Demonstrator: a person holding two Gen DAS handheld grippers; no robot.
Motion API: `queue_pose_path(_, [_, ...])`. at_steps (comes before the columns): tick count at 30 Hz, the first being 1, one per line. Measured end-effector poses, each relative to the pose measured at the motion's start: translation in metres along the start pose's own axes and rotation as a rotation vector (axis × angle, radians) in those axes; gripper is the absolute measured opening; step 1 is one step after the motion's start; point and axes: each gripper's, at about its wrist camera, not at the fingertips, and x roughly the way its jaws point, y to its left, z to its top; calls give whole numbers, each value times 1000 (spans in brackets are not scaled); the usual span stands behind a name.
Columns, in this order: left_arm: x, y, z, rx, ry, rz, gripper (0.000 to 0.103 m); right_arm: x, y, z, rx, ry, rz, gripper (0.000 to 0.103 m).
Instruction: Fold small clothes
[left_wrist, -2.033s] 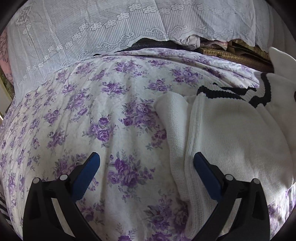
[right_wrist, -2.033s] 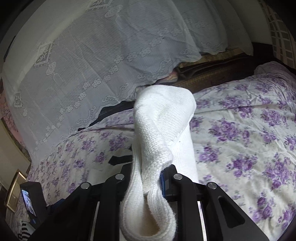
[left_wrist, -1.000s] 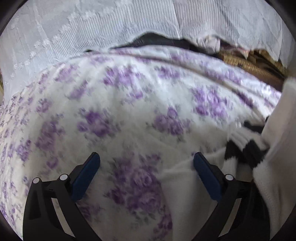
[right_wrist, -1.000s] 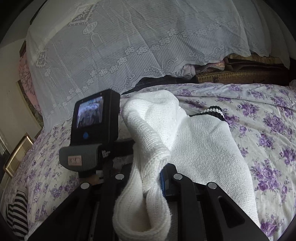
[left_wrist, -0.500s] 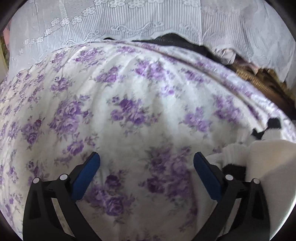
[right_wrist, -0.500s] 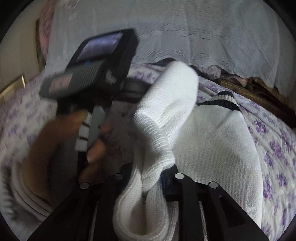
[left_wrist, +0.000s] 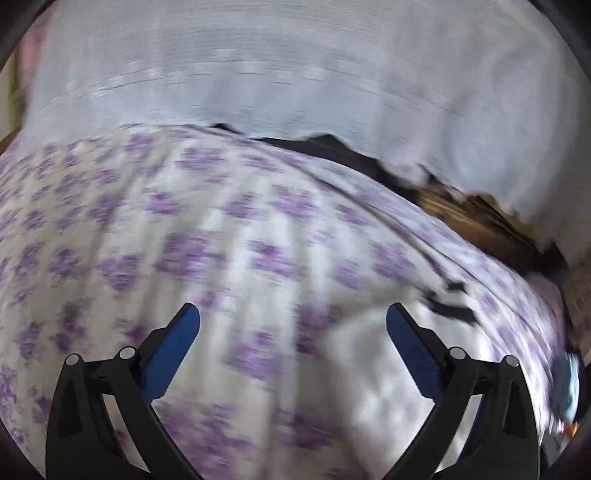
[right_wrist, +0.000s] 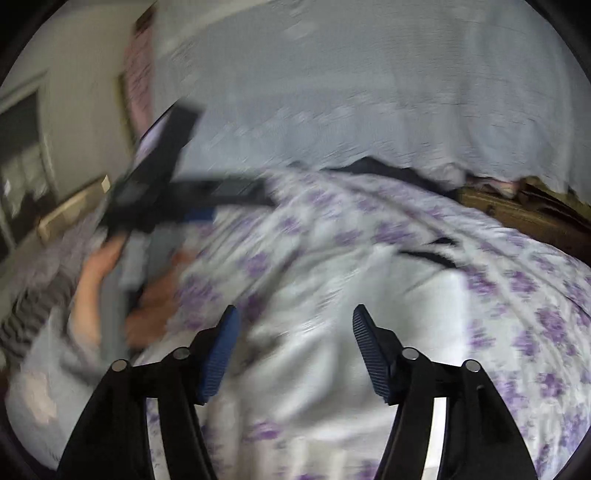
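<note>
A white knit garment (right_wrist: 332, 332) with black trim (right_wrist: 428, 254) lies on the purple-flowered bedspread (right_wrist: 535, 314), below and between my open, empty right gripper's (right_wrist: 293, 339) jaws. In the left wrist view the same garment (left_wrist: 376, 369) lies at the lower right, black trim (left_wrist: 454, 310) beyond it. My left gripper (left_wrist: 291, 339) is open and empty over the bedspread (left_wrist: 147, 240), its right finger above the garment's edge. The left gripper's body (right_wrist: 155, 184) and the hand holding it (right_wrist: 99, 266) show blurred at the left of the right wrist view. Both views are motion-blurred.
A white lace cloth (left_wrist: 295, 74) hangs behind the bed, also in the right wrist view (right_wrist: 369, 92). Dark and brown items (left_wrist: 480, 218) lie at the bed's far right edge. A striped cloth (right_wrist: 22, 314) lies at the left. A wall with a frame (right_wrist: 66, 206) stands left.
My right gripper has opened and let go of the white garment, which now lies flat on the bed. Both grippers are moving; the left one swung so the garment shows at lower right.
</note>
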Motion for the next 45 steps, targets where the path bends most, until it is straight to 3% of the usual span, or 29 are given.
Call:
queue_pose_path(1, [3,-18,-4,61,15,-12,99,2,-16,6,43,-6,-38,40])
queue_pose_path(2, [6,-33,-10,106,20,0,99,6,-30,10,87,-3,-69,20])
queue_pose_path(3, [11,-49,-17,161,21,31,99,16,-50,16,155,14,-103,7])
queue_pose_path(5, [20,-71,-32,238,38,54,99,36,-76,23,245,49,-121,4])
queue_pose_path(8, [46,-97,-54,368,77,108,99,68,-100,31,290,70,-173,4])
queue_pose_path(10, [63,-105,-69,415,97,154,99,97,-113,28,313,135,-188,4])
queue_pose_path(12, [63,-111,-78,437,52,181,99,128,-129,11,356,192,-191,1])
queue_pose_path(14, [61,-114,-82,467,25,214,99,126,-129,0,356,135,-182,1])
queue_pose_path(25, [58,-111,-86,437,-23,216,99,124,-125,2,322,110,-220,0])
queue_pose_path(32, [24,-109,-98,404,-97,245,99,61,-121,-22,412,-65,-182,8])
queue_pose_path(39, [-33,-120,-126,401,-180,222,99,1,-85,-52,354,-72,-161,13])
queue_pose_path(42, [-43,-124,-137,401,-174,213,99,-17,-70,-63,296,-79,-183,20])
queue_pose_path(45, [-39,-126,-145,414,-153,219,99,-21,-64,-76,258,-48,-220,20])
